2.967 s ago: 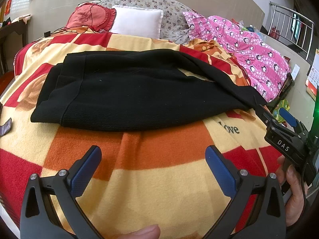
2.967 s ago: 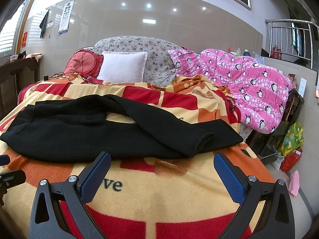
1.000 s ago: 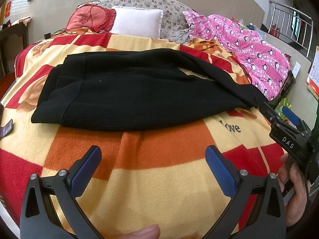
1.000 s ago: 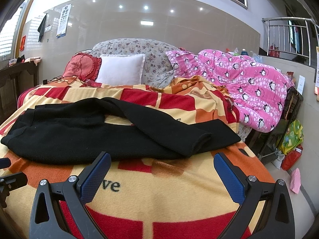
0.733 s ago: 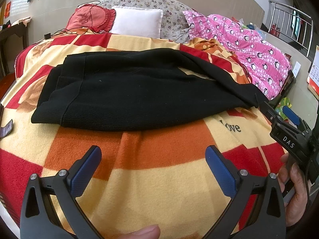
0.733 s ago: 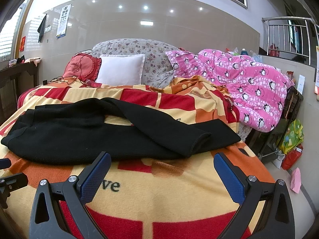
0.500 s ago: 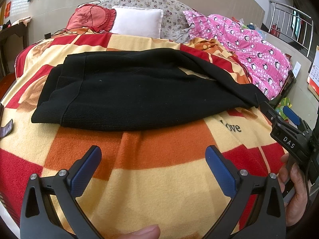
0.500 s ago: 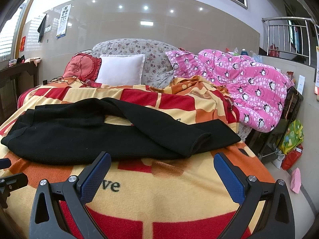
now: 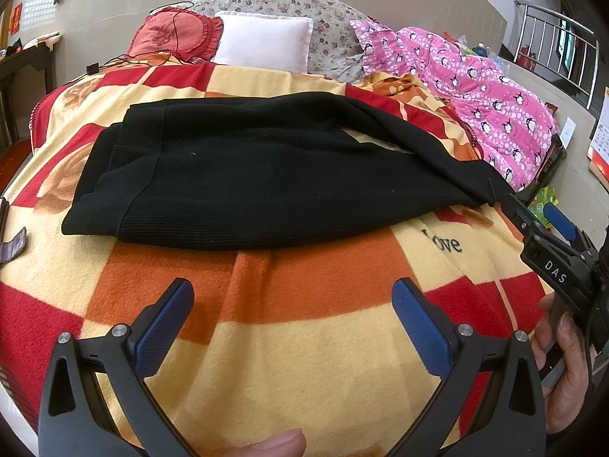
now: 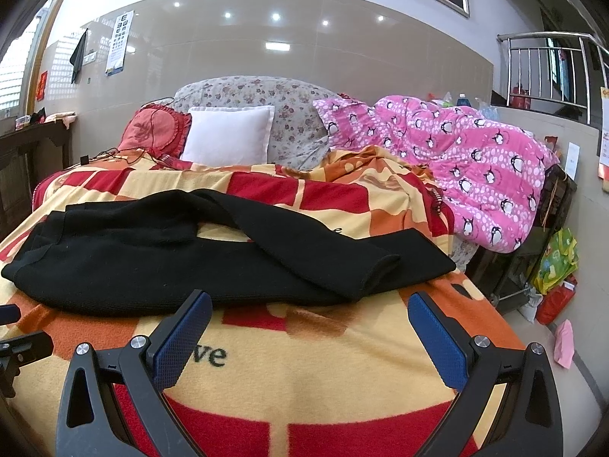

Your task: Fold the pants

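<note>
Black knit pants (image 9: 259,182) lie across a checked red, orange and yellow blanket (image 9: 304,342) on a bed, waistband at the left, legs reaching right. In the right wrist view the pants (image 10: 182,262) have one leg lying diagonally over the other, with the cuffs at the right. My left gripper (image 9: 293,304) is open and empty, hovering over the blanket short of the pants. My right gripper (image 10: 310,318) is open and empty just in front of the pants' near edge; it also shows at the right of the left wrist view (image 9: 552,243).
A white pillow (image 9: 262,40), a red cushion (image 9: 179,32) and a floral bolster (image 10: 266,95) sit at the head of the bed. A pink penguin quilt (image 10: 456,152) lies along the right side. Bags (image 10: 555,266) stand on the floor at the right. A small dark object (image 9: 13,245) lies at the blanket's left edge.
Almost nothing has moved. Both grippers stay open and hover in place; the right gripper has drifted slightly in the left wrist view.
</note>
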Demonstrator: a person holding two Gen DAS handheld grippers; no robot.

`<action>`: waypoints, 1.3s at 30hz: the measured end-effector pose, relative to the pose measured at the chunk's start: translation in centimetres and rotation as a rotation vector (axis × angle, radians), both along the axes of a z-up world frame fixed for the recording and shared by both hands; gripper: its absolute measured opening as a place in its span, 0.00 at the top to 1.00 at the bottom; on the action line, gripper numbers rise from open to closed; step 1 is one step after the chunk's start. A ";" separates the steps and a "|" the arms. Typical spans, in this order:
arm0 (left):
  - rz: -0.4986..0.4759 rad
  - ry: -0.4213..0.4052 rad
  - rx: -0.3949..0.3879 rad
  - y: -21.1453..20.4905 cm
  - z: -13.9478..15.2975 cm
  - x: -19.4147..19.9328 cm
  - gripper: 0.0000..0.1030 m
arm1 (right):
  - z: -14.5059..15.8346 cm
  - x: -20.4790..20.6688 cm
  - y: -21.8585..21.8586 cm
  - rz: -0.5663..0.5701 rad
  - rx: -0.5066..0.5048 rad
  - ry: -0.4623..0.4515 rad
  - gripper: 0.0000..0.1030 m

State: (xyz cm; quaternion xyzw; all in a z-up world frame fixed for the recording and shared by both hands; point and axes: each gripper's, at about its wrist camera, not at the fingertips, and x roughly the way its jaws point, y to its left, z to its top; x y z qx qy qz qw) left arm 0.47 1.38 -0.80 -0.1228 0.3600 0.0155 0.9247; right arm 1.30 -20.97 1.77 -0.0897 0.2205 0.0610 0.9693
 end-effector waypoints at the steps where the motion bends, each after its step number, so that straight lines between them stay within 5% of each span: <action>1: 0.000 0.001 -0.001 0.0 0.0 0.0 0.00 | 0.0 -0.2 0.0 -0.001 0.001 -0.002 0.00; 39: 0.002 -0.002 -0.003 0.3 -0.1 -0.1 0.00 | -0.2 -0.4 0.0 -0.004 -0.002 -0.005 0.00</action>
